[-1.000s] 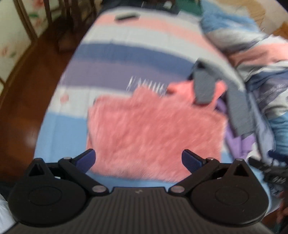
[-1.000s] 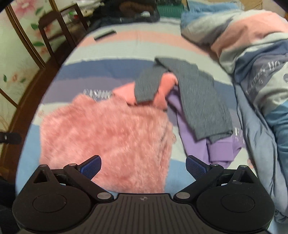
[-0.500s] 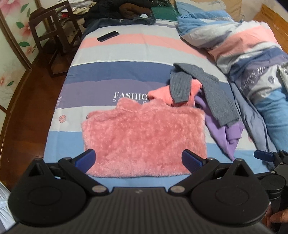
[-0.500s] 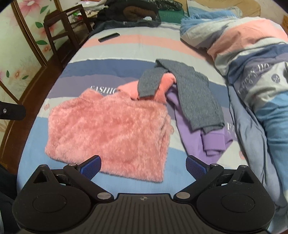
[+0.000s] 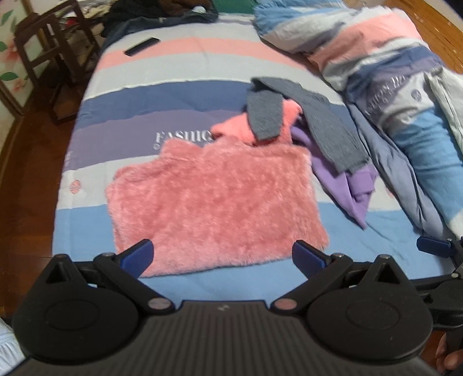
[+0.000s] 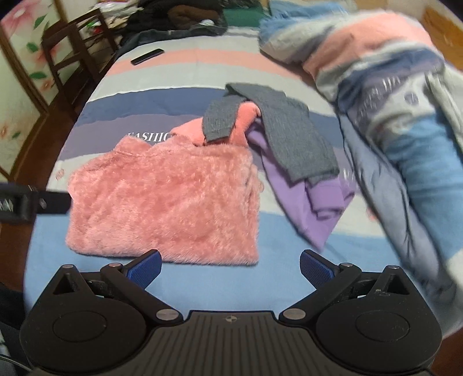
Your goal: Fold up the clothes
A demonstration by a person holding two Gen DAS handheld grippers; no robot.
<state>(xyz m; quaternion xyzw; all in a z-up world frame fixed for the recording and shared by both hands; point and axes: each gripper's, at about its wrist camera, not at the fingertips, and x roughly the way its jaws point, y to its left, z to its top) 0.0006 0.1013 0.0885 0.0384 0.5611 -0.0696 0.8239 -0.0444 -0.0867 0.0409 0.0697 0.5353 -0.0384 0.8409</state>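
A fluffy pink sweater (image 5: 214, 202) lies folded into a flat rectangle on the striped bed (image 5: 173, 95); it also shows in the right wrist view (image 6: 167, 199). Behind it to the right is a pile with a grey knit garment (image 5: 306, 115), a pink piece (image 5: 240, 127) and a purple garment (image 5: 347, 182). My left gripper (image 5: 222, 256) is open and empty above the sweater's near edge. My right gripper (image 6: 230, 267) is open and empty over the blue stripe near the sweater's right corner. The right gripper's tip (image 5: 434, 245) shows at the left view's right edge.
A crumpled striped duvet (image 5: 390, 72) fills the bed's right side. A dark phone (image 5: 141, 46) lies far up the bed. Dark clothes (image 6: 179, 14) are heaped at the head. A wooden chair (image 6: 75, 49) stands on the wooden floor at the left.
Both grippers have pulled back from the sweater and stayed open. The sweater lies still. The views shifted slightly, with the left gripper's arm now showing at the right view's left edge.
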